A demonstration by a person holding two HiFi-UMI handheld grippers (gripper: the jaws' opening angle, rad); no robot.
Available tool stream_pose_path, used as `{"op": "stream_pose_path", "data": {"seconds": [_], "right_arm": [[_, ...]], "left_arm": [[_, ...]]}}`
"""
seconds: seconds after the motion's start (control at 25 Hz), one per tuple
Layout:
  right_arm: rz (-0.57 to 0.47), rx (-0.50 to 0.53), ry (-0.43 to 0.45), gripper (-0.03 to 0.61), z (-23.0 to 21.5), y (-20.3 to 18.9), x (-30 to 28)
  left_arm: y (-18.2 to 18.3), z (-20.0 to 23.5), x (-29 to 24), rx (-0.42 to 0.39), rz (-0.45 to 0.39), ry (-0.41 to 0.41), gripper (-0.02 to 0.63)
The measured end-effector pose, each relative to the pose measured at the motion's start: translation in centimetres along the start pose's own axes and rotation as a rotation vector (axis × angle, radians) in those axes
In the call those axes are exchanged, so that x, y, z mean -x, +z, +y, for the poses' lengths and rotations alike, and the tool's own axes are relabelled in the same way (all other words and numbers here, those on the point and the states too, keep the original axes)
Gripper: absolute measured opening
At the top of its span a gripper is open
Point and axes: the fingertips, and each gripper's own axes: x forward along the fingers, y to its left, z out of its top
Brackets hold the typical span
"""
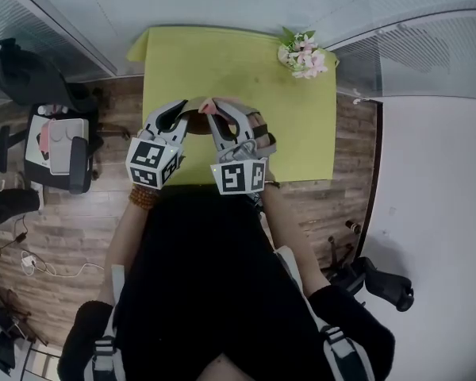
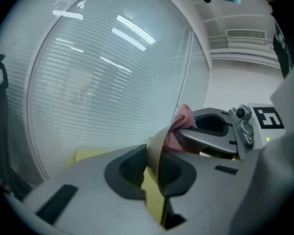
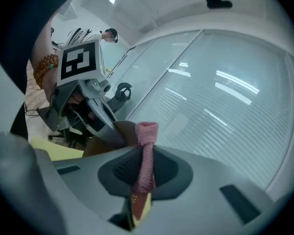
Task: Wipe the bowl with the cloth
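Both grippers are raised close together over the yellow-green table (image 1: 238,70). My left gripper (image 1: 177,111) is shut on the thin tan rim of the brown bowl (image 2: 156,148), which stands on edge between its jaws (image 2: 154,155). In the right gripper view the bowl (image 3: 116,131) shows just beyond the left gripper's marker cube (image 3: 80,60). My right gripper (image 1: 220,109) is shut on a pink cloth (image 3: 146,151), which sticks up from its jaws as a narrow strip. The cloth's end (image 2: 180,124) lies right beside the bowl's rim; whether they touch is unclear.
A bunch of pink and white flowers (image 1: 304,54) lies at the table's far right corner. A black office chair (image 1: 55,145) with things on it stands to the left on the wooden floor. Glass walls with blinds (image 2: 103,72) lie beyond the table.
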Motion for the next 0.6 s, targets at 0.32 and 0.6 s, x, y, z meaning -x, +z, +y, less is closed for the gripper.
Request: {"op": "stream_pose_path", "data": {"seconds": [0.32,0.6], "right_arm": [[-0.174,-0.067,-0.197,0.032,-4.1,6.6,3.3],[-0.214,-0.293,-0.264,0.031,-5.4,7.8,4.8]], "left_arm": [[7.7,-1.0,4.4,0.251,-0.310,-0.078,0.041],[9.4,-0.8,5.7,0.560,-0.439,-0.176,0.052]]}}
